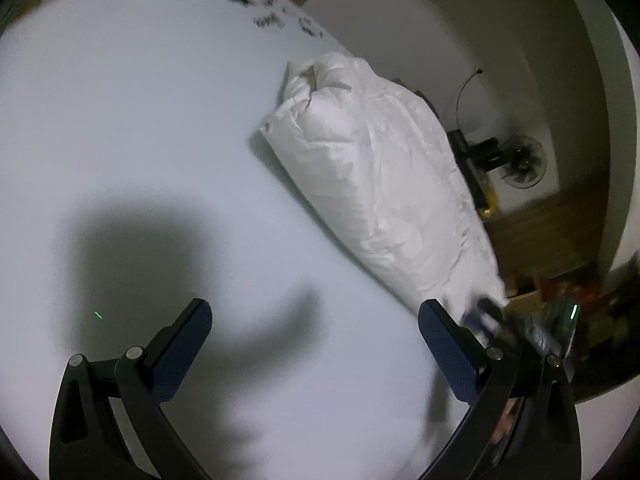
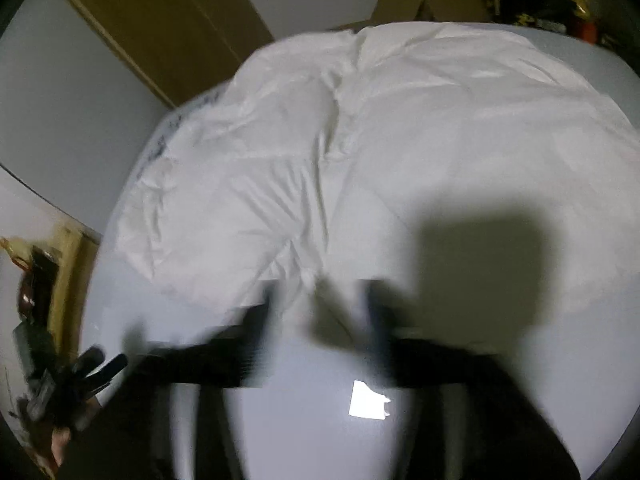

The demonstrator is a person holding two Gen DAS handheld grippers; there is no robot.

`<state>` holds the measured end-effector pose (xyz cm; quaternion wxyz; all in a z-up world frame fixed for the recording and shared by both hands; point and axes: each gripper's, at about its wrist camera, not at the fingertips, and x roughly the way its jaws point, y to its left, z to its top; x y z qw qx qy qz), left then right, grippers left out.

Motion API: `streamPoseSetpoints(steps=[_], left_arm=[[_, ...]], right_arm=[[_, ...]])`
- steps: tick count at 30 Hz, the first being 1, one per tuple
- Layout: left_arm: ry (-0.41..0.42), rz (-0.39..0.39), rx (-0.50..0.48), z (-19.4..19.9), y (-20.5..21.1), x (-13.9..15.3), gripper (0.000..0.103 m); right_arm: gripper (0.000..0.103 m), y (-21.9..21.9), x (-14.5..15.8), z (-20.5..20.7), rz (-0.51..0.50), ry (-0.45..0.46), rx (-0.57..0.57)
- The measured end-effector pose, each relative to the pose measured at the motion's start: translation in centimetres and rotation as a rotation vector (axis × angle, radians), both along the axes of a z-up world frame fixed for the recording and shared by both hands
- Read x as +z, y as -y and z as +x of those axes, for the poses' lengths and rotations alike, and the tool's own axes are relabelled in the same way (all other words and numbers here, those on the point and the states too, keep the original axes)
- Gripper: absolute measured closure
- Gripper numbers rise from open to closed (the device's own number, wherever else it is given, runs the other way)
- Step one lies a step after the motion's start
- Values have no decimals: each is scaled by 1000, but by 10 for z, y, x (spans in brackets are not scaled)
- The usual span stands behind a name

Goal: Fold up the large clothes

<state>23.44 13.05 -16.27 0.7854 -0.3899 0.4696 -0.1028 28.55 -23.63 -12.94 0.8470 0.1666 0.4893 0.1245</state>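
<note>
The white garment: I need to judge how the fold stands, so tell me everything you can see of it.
The white garment is puffy, wrinkled, padded-looking fabric, folded into a long thick bundle. It lies on the white table, near the edge. From the right wrist it spreads wide, with creases and a seam down the middle. No gripper holds it: the left gripper stands open short of it, and the blurred right gripper is open at its near edge.

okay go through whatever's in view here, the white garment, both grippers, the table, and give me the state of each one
white garment: bundled and wrinkled on the table, in neither gripper.
left gripper: open, nothing between the fingers.
right gripper: blurred, open, at the garment's near edge.
table: white top, dark scribbles at the far edge.
</note>
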Motion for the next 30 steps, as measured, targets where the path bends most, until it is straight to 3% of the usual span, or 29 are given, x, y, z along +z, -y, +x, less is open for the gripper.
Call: streamPoseSetpoints(steps=[3, 9, 13, 27, 30], left_arm=[[-50, 32, -10, 31, 0, -3, 0], [-19, -71, 8, 88, 3, -7, 0], [-34, -86, 14, 118, 6, -12, 0], [-24, -76, 59, 154, 7, -23, 0], [-8, -43, 66, 157, 10, -21, 2]], right_arm=[[25, 19, -3, -18, 99, -6, -9], [25, 20, -3, -30, 86, 47, -47], [25, 35, -1, -49, 83, 53, -22], [25, 36, -14, -41, 65, 42, 20], [37, 24, -8, -30, 64, 84, 37]])
